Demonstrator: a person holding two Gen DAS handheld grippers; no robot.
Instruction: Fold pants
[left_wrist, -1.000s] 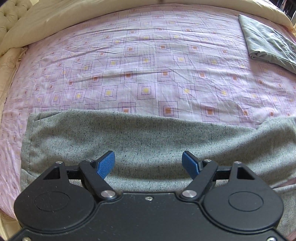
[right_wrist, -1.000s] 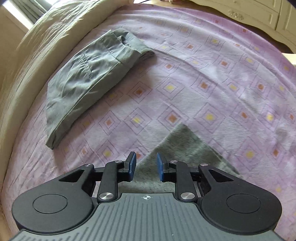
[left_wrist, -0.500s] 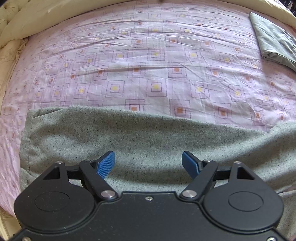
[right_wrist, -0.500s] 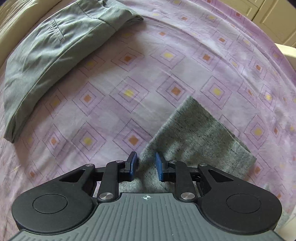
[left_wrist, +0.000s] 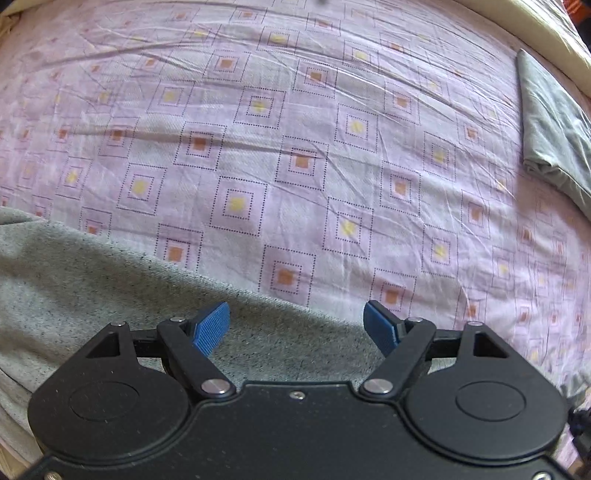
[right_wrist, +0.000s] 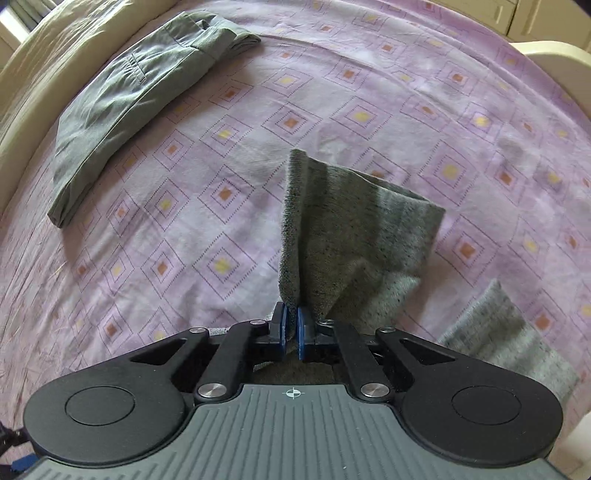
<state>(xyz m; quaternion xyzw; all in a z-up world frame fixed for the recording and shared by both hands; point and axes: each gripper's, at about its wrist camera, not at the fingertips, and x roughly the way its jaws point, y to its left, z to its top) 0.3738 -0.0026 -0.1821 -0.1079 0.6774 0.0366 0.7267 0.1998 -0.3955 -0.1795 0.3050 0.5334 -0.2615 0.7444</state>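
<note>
Speckled grey pants (left_wrist: 92, 280) lie along the near edge of the bed, under my left gripper (left_wrist: 297, 326), which is open and empty just above the fabric. My right gripper (right_wrist: 291, 330) is shut on the pants' leg end (right_wrist: 347, 225) and holds it lifted, the cloth standing up in front of the fingers. Another part of the grey pants (right_wrist: 509, 332) lies flat at the right in the right wrist view.
The bed has a lilac sheet (left_wrist: 295, 129) with square patterns. A folded grey-green pair of pants (right_wrist: 133, 103) lies at the far left in the right wrist view, and it shows at the right in the left wrist view (left_wrist: 554, 133). A cream bed frame (right_wrist: 554, 51) borders the bed.
My right gripper closed on the leg end and lifted it off the sheet. My left gripper shifted right along the pants and stayed open.
</note>
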